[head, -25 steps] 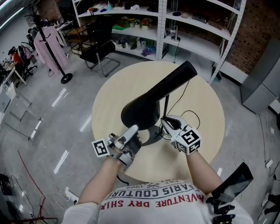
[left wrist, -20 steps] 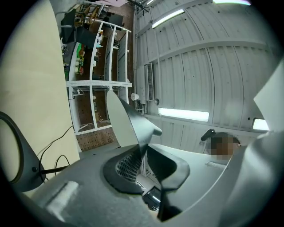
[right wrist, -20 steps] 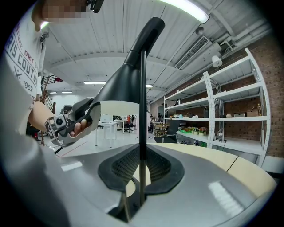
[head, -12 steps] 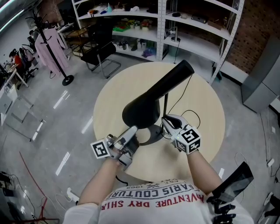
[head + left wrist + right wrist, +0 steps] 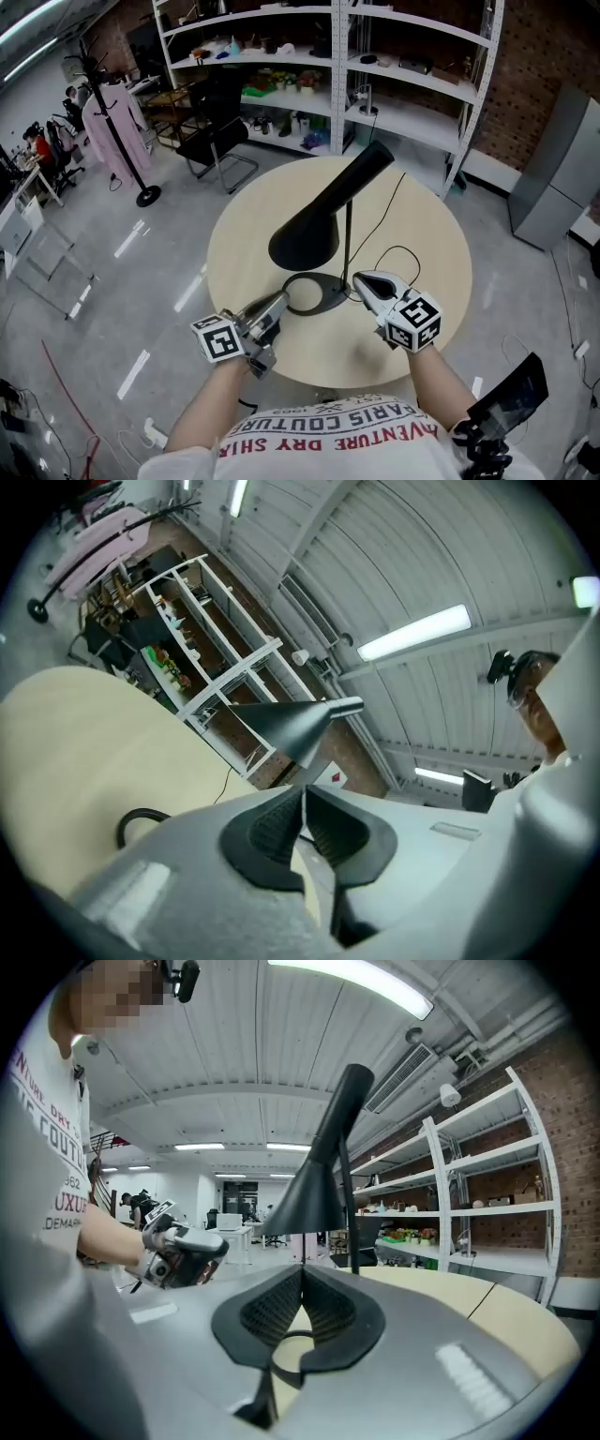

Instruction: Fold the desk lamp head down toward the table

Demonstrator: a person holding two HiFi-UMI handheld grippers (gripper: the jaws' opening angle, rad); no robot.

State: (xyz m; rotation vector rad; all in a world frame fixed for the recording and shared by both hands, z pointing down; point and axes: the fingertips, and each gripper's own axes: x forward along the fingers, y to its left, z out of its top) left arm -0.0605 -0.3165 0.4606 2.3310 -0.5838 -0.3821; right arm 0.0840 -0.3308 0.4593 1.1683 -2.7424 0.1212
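Round pale worktop (image 5: 246,234), smooth and matt, over glossy grey floor (image 5: 112,234); white metal shelving (image 5: 412,94) beyond the lamp. Black lamp (image 5: 314,230) mid-worktop: cone head tilted down, thin stem, ring base (image 5: 319,302). Left of that base, left gripper (image 5: 277,304), jaws just closed together, empty. Right of it, right gripper (image 5: 362,279), jaws likewise just closed, empty.
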